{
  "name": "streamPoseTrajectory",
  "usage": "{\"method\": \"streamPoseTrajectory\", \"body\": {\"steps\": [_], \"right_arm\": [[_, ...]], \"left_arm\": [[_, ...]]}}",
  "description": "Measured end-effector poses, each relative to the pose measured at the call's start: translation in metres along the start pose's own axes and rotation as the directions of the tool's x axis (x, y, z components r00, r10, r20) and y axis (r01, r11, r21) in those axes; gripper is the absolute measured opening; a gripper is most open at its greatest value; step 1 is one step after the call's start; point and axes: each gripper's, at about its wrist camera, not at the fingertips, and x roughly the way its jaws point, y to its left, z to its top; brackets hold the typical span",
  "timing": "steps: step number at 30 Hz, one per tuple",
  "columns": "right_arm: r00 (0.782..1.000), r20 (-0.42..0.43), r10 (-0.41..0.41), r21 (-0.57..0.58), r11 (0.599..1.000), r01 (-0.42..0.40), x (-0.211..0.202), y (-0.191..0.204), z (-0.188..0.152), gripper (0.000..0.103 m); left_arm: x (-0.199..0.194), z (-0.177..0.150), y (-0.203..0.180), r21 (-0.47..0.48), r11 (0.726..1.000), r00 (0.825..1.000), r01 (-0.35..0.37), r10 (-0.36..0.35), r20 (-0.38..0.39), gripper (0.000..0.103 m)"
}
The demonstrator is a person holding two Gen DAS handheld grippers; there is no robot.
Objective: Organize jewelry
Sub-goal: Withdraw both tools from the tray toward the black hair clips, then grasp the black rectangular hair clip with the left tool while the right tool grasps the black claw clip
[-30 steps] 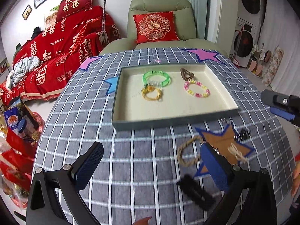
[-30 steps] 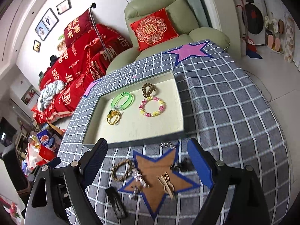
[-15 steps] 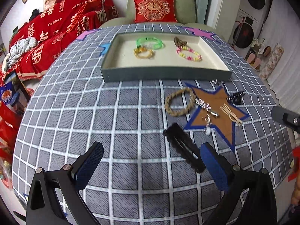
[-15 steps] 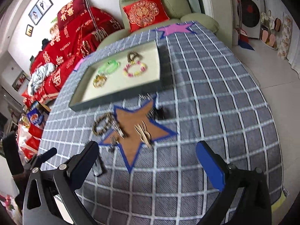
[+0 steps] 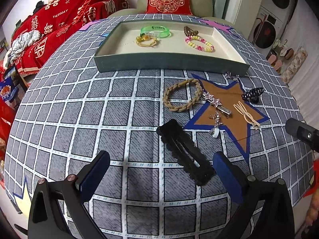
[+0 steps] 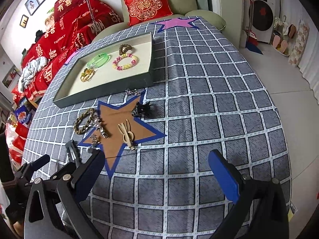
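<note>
Four pieces lie in our tray [image 5: 171, 61]; several wait outside, black clip [image 5: 185, 153] nearest; both jaws gape, holding nothing.

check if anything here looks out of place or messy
Only four pieces sit in the tray. The braided band, star clip, beige clip, black claw clip and long black clip lie scattered on the cloth. Nothing looks damaged.

Black tools [image 5: 159, 171] [image 6: 157, 167], blue pads, silver screws.
</note>
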Motion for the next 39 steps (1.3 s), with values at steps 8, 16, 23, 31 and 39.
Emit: {"method": "streamPoseTrajectory", "body": {"steps": [8,16,23,31,39], "right_arm": [[1.000,-0.014,-0.003,-0.006,1.000,0.003,0.018,0.001,0.007,0.103],[1.000,-0.014,-0.006,-0.026,1.000,0.006,0.045,0.013,0.024,0.101],[1.000,-0.015,-0.028,-0.012,1.000,0.027,0.064,0.020,0.036,0.091],[0.993,0.010,-0.114,-0.100,0.988,0.115,0.070,0.037,0.040,0.054],[0.996,0.017,-0.087,-0.069,0.994,0.088,0.062,0.030,0.037,0.030]], "left_arm": [[0.008,0.001,-0.006,0.011,1.000,1.000,-0.014,0.014,-0.004,0.103],[0.016,-0.001,-0.008,0.018,0.999,0.999,-0.033,0.033,-0.002,0.103],[0.018,0.002,-0.009,0.012,0.999,0.999,-0.035,0.035,0.005,0.103],[0.012,0.002,-0.017,0.051,0.999,1.000,-0.012,0.010,0.029,0.089],[0.005,-0.001,-0.015,0.064,0.998,0.999,0.001,-0.004,0.040,0.060]]}}
